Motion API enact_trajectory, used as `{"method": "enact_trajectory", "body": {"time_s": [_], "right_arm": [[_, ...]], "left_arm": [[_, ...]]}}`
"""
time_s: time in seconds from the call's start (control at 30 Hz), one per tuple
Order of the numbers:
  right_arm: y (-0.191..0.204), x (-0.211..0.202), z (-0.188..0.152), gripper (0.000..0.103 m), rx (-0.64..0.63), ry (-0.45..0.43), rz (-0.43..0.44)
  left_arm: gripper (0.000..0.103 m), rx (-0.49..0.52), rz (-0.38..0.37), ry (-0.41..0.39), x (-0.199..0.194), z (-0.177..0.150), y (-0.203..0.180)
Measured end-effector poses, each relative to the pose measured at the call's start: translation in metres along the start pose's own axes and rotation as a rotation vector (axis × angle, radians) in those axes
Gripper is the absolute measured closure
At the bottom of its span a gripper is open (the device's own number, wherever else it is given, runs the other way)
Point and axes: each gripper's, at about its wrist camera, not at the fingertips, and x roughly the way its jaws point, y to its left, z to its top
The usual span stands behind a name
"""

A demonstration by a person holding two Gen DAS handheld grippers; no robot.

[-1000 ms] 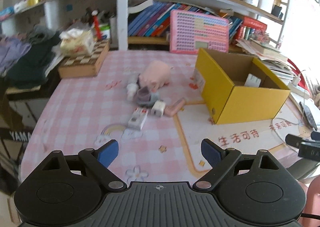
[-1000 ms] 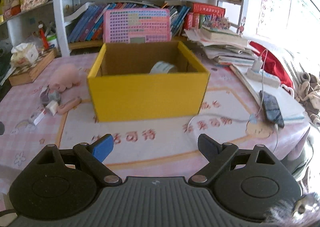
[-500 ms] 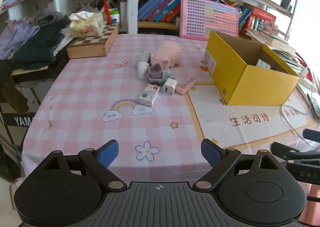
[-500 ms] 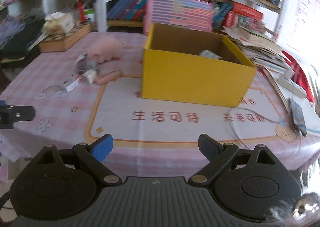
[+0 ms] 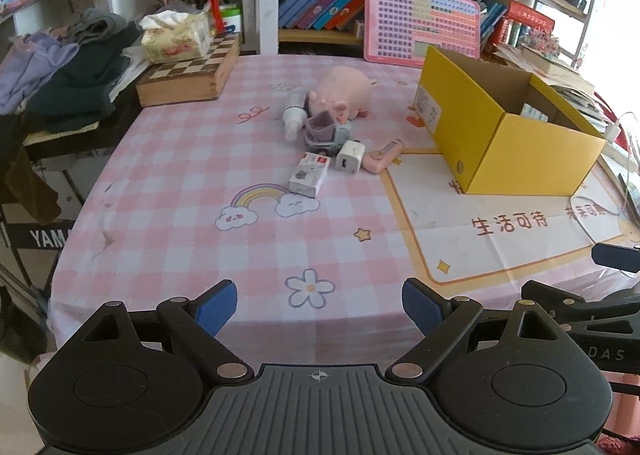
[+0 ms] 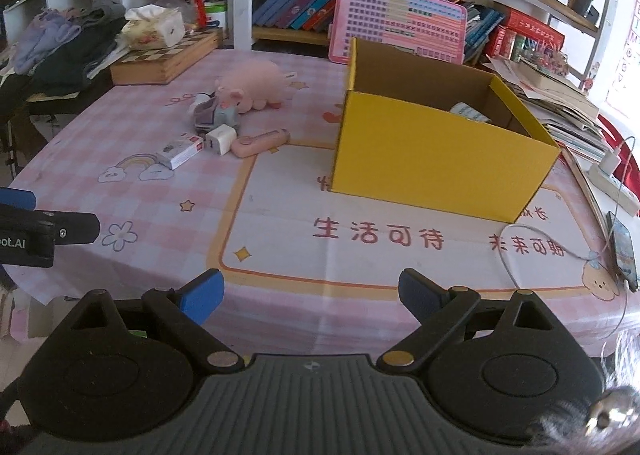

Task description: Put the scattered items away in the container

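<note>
Tablecloth (image 6: 380, 235) reads 生活可待; the second phrase perhaps 未来可期.

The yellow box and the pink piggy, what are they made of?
The yellow box looks like cardboard: matte yellow outside, plain brown inside, with folded edges. The pink piggy looks like soft plush fabric, fuzzy and rounded, probably stuffed.

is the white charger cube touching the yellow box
Apart. In the right wrist view the white charger cube sits well left of the yellow box, with bare tablecloth and the pink stick-shaped item between them. The left wrist view shows the same gap.
</note>
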Motion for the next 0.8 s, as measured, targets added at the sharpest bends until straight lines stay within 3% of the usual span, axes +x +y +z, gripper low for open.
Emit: {"method": "enact_trajectory", "body": {"time_s": [0.8], "right_arm": [[0.027,0.010,0.023,0.008,-0.084,-0.032,0.078]], "left_arm": [[0.011,-0.010,0.019,-0.019,-0.001,0.006,0.015]]}}
